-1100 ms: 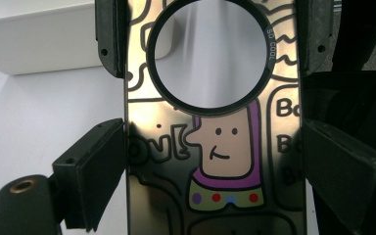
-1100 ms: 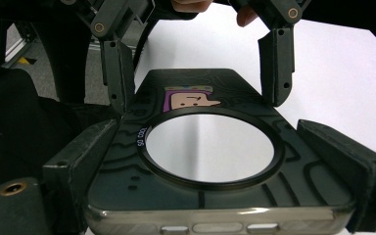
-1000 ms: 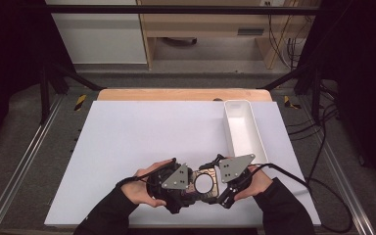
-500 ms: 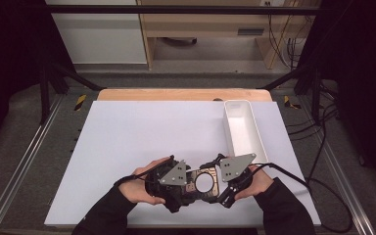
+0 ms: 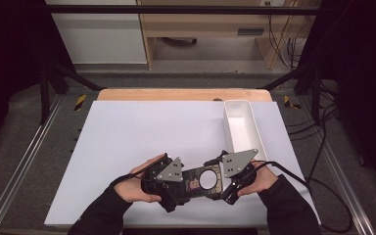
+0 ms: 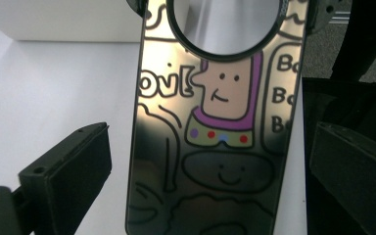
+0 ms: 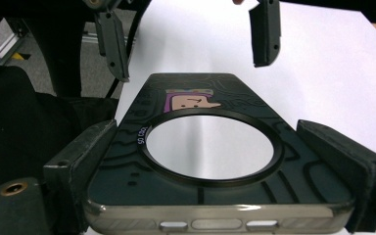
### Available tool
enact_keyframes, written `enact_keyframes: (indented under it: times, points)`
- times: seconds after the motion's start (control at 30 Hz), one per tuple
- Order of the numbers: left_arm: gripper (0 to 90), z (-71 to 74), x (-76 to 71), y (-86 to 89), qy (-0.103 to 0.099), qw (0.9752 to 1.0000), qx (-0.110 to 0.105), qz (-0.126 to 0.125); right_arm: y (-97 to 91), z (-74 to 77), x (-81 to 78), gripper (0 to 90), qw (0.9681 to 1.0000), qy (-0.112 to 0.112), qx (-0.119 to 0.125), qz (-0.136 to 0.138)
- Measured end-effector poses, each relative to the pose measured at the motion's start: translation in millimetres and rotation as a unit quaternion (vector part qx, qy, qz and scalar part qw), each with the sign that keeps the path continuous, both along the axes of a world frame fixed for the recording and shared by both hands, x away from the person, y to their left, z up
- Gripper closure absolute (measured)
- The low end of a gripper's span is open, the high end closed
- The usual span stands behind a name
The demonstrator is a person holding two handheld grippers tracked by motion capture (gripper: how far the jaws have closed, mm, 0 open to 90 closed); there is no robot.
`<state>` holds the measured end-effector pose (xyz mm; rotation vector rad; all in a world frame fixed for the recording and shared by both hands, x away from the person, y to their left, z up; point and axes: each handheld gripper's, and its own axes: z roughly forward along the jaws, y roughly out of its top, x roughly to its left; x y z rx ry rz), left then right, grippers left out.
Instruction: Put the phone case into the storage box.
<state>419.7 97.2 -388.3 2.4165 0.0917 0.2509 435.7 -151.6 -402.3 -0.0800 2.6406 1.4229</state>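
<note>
A dark phone case (image 5: pixel 198 180) with cartoon drawings and a round ring hangs just above the white table sheet (image 5: pixel 142 132) near the front edge. My right gripper (image 5: pixel 221 179) is shut on its right end; in the right gripper view both jaws press the sides of the phone case (image 7: pixel 210 147) around the ring, with the right gripper (image 7: pixel 208 129) centred on it. My left gripper (image 5: pixel 185 183) is at the other end. In the left gripper view the phone case (image 6: pixel 215 147) lies between the open left gripper (image 6: pixel 208 134), with a gap on each side.
A long white tray (image 5: pixel 240 127) stands at the back right of the sheet, just beyond my right hand. A wooden table edge (image 5: pixel 176 94) runs behind the sheet. Cables (image 5: pixel 313 196) trail off to the right.
</note>
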Motion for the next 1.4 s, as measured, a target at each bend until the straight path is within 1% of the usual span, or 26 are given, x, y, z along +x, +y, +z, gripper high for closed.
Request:
enact_keyframes:
  times: [0.13,0.23,0.3,0.4,0.5,0.67,0.73,1.07,1.23,1.27,1.33,1.37,1.4]
  points:
    - [1.4,-0.9,0.5,-0.5,0.006,1.0,0.008,0.002,-2.0,3.3,0.9,11.9,1.0,0.004,-0.008,-0.003]
    - [1.3,-2.7,1.9,-0.8,0.015,0.9998,0.012,0.002,-3.8,5.9,1.4,11.9,0.9998,0.013,-0.015,-0.008]
    - [0.5,-4.1,2.3,-1.8,0.016,0.9997,0.017,0.005,-4.7,7.7,2.1,11.9,0.9995,0.022,-0.021,-0.01]
    - [0.0,-5.0,3.2,-3.1,0.017,0.9996,0.023,0.006,-5.0,9.7,2.8,11.9,0.9992,0.023,-0.032,-0.011]
    - [0.0,-5.4,4.5,-3.9,0.024,0.9993,0.027,0.006,-3.7,12.9,3.0,11.9,0.9987,0.022,-0.045,-0.011]
    - [0.0,-6.2,8.6,-4.8,0.038,0.9987,0.033,0.007,0.7,20.5,4.3,11.9,0.9978,0.023,-0.062,-0.01]
    - [0.0,-6.8,10.0,-5.5,0.042,0.9985,0.035,0.006,3.3,23.3,4.5,11.9,0.9971,0.025,-0.072,-0.01]
    - [0.0,-10.9,17.4,-9.2,0.054,0.9973,0.05,0.004,19.4,37.4,8.1,11.9,0.9932,0.02,-0.115,-0.005]
    - [0.0,-12.0,19.3,-9.5,0.056,0.997,0.053,0.0,25.8,41.6,9.2,11.9,0.9908,0.018,-0.134,-0.003]
    - [0.0,-12.1,19.6,-9.7,0.057,0.9969,0.055,-0.001,26.9,42.1,8.9,11.9,0.9902,0.021,-0.138,-0.005]
    - [0.0,-12.4,20.3,-9.9,0.054,0.9969,0.057,-0.004,29.1,43.1,9.6,11.9,0.9889,0.019,-0.147,-0.002]
    - [0.0,-12.5,20.6,-10.0,0.052,0.997,0.057,-0.005,30.0,43.7,9.9,11.9,0.9886,0.019,-0.149,-0.001]
    - [0.0,-12.6,21.2,-10.2,0.055,0.9969,0.056,-0.005,30.9,44.4,10.2,11.9,0.9884,0.019,-0.15,-0.001]
